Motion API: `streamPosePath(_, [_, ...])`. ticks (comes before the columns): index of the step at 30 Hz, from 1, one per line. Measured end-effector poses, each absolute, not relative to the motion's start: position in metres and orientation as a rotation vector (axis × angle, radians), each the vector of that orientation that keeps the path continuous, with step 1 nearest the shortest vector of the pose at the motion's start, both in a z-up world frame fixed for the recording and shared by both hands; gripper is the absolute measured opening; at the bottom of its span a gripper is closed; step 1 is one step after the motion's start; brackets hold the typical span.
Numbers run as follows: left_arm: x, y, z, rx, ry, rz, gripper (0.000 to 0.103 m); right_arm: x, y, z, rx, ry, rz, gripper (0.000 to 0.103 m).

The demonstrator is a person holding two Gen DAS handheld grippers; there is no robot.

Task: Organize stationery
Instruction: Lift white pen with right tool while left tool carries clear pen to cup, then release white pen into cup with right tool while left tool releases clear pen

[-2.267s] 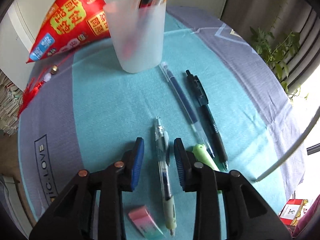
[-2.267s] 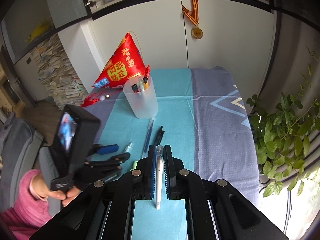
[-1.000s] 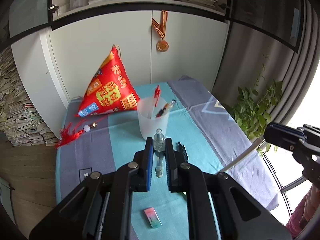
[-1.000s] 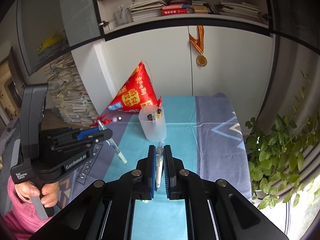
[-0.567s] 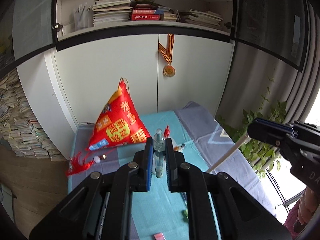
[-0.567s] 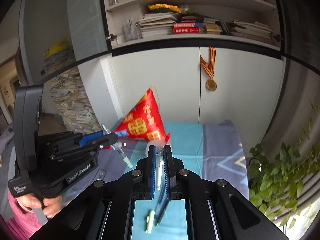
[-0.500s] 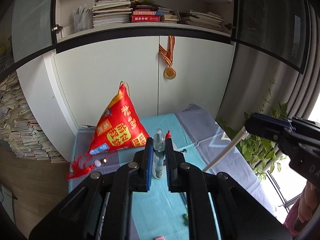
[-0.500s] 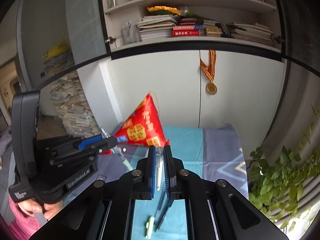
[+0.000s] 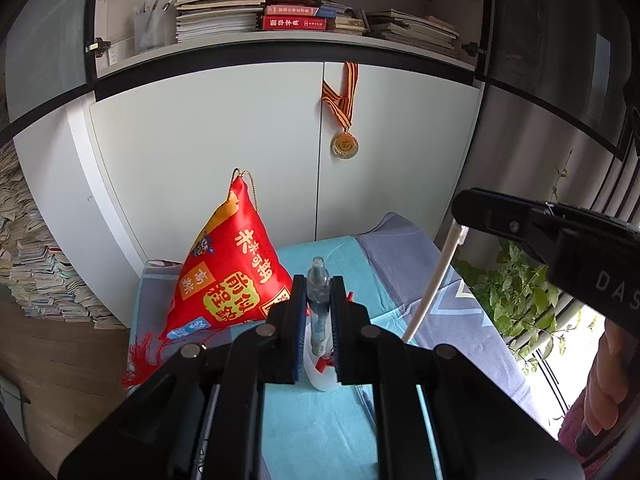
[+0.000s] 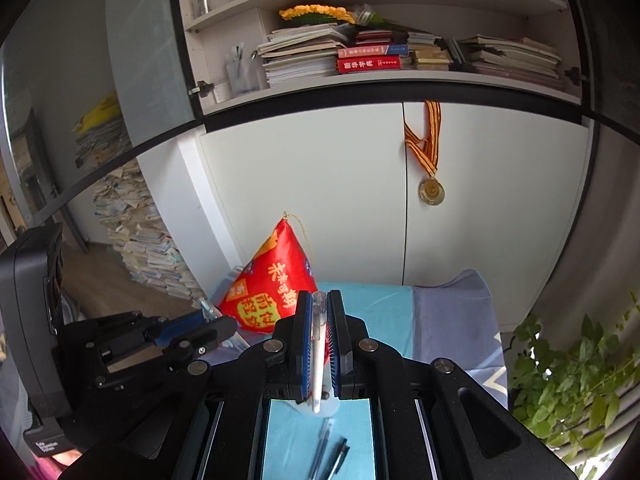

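My left gripper [image 9: 317,280] is shut on a clear pen with a blue core [image 9: 318,312], held high above the table. Behind its fingers only the base of the frosted pen cup [image 9: 320,380] shows. My right gripper [image 10: 319,296] is shut on a white pen [image 10: 318,352], which stands upright between the pads. In the left wrist view the right gripper [image 9: 460,210] hangs at the right with the white pen [image 9: 434,280] slanting down from it. A blue pen [image 10: 322,446] and a black pen [image 10: 340,456] lie on the cloth below. The left gripper [image 10: 208,320] is at the left.
A red pyramid-shaped cushion [image 9: 232,280] stands at the back left of the table with the teal and grey cloth [image 9: 320,432]. White cupboard doors with a medal [image 9: 345,145] rise behind it. A leafy plant [image 10: 572,392] is to the right and paper stacks [image 9: 36,280] to the left.
Both grippers have risen and moved forward toward the cup with their pens still held. The table has sunk low in both views and the cup is now mostly hidden behind the fingers.
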State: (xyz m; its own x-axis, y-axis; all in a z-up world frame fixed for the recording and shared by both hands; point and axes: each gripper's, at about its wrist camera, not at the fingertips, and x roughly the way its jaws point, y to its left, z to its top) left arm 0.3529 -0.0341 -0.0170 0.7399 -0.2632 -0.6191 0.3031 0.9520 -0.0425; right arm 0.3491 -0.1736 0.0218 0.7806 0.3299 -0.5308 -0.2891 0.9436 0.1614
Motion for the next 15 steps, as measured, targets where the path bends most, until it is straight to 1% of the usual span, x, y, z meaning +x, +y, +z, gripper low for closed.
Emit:
streamPosePath(9, [0.374, -0.042, -0.039, 0.062, 0.726, -0.324, 0.009, 0.365, -0.171, 0.030, 0.088, 0.561, 0.360, 0.008])
streamPosePath(15, [0.382, -0.045, -0.058, 0.063, 0.770, -0.323, 0.009, 0.378, -0.165, 0.009, 0.085, 0.611, 0.360, 0.008])
